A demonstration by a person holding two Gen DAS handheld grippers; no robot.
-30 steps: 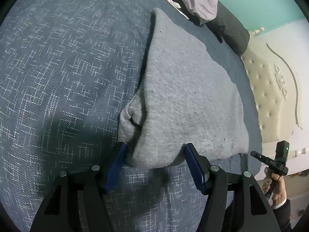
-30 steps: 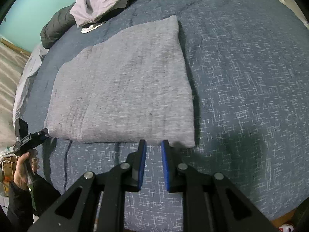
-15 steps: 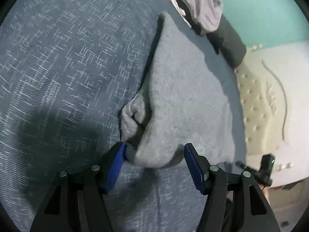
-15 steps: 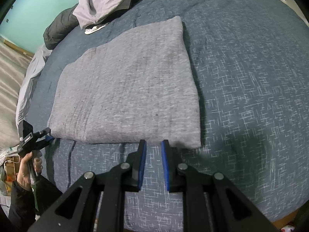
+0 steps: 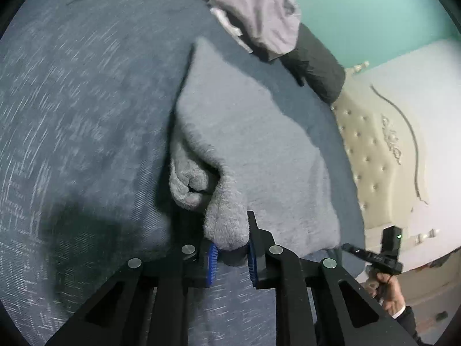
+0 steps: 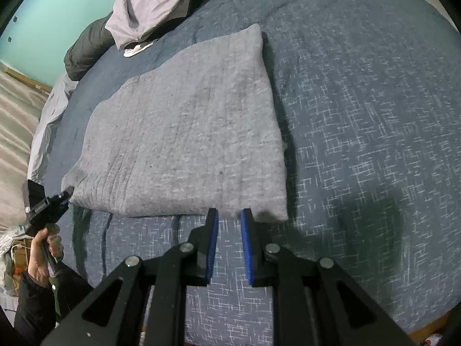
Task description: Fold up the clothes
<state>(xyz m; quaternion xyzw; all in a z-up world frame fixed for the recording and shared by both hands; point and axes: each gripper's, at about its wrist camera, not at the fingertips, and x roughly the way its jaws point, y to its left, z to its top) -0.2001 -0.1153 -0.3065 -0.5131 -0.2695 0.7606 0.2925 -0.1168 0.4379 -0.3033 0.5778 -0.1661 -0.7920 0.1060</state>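
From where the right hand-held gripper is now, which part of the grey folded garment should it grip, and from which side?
Grip the near right corner of the grey folded garment, coming in low from the near edge. The layers stack thick there and face the right hand-held gripper, which hangs just short of that edge.

Bed [image 6: 360, 121]: covered by a dark blue spread with a pale crosshatch weave. Lying on it:
- folded grey garment [image 6: 187, 132], spread flat near the bed's middle, one corner bunched;
- pale lilac-grey garment [image 6: 149, 3], crumpled, beyond the grey garment's far end;
- dark bundle [image 6: 86, 49], touching the lilac garment, at the bed's edge.
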